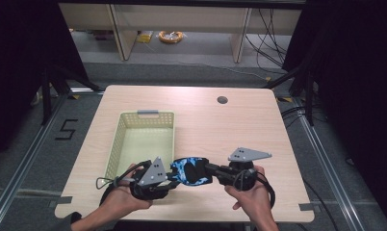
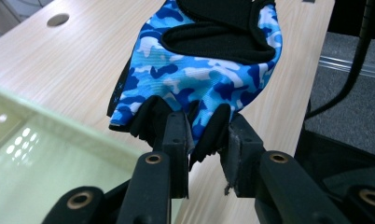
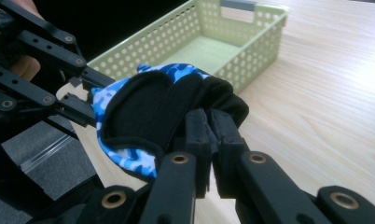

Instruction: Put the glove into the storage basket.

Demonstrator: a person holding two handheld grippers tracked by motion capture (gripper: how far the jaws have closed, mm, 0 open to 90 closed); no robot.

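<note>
1. Glove (image 1: 191, 171): fingerless, blue camouflage with black panels, held off the table (image 1: 239, 130) between the two grippers, above the near edge, just right of the basket's near right corner.
2. Left gripper (image 1: 174, 179): jaws pinched on the glove's finger end. In the left gripper view (image 2: 202, 140) black fabric of the short finger openings is bunched between the pads; the camouflage back of the glove (image 2: 199, 70) rises away from them.
3. Right gripper (image 1: 212, 169): jaws pressed together on the opposite, black end. In the right gripper view (image 3: 212, 135) the pads clamp a fold of black cloth; the glove (image 3: 143, 112) shows its black palm with a blue camouflage rim.
4. Both grippers point toward each other, the glove spanning the gap between them.
5. Basket (image 1: 115, 144): pale green, perforated, with a grey handle on its far rim, standing on the left half of the table; nothing visible inside. Its near end lies just beside the left gripper.
6. The table's far right part has a round hole (image 1: 222, 100).
</note>
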